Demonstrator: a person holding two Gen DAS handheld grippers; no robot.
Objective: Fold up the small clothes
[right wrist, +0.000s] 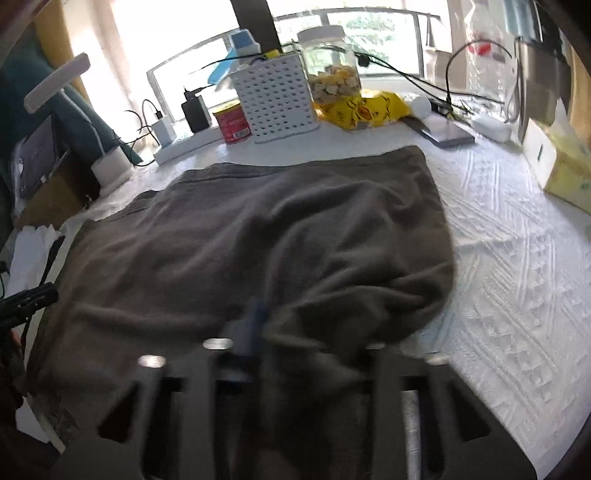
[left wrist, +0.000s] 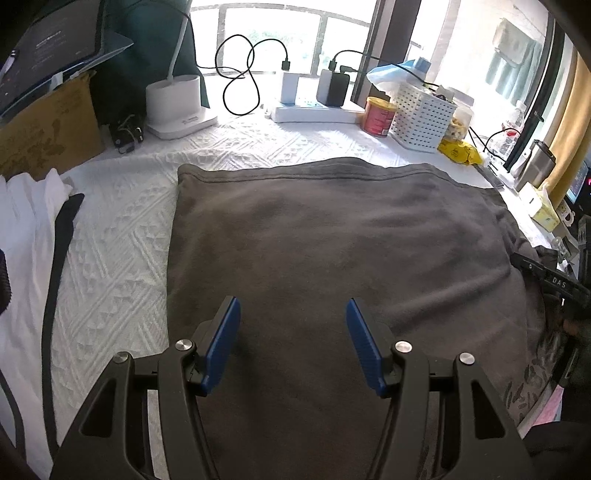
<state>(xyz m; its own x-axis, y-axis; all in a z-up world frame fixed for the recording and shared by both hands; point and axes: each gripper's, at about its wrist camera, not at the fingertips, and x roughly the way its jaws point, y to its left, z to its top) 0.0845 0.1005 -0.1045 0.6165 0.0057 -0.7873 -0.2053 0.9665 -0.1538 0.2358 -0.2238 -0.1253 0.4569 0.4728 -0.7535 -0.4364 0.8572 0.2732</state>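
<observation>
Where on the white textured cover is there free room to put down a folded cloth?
Free: the strip between the dark grey cloth and the white garment, and the patch between the cloth and the yellow tissue box. Crowded: around the white perforated basket.

A lived-in room of a home is shown, with a counter (left wrist: 122,236) covered by a white textured cloth and set against a bright window (left wrist: 273,33). Household clutter is lined up along the back: a power strip (left wrist: 314,110) with chargers, a white perforated basket (left wrist: 423,116), a red tin (left wrist: 379,116), a snack jar (right wrist: 332,70) and a tissue box (right wrist: 565,170). A cardboard box (left wrist: 44,133) and a desk lamp (left wrist: 177,103) are seen on the left.
</observation>
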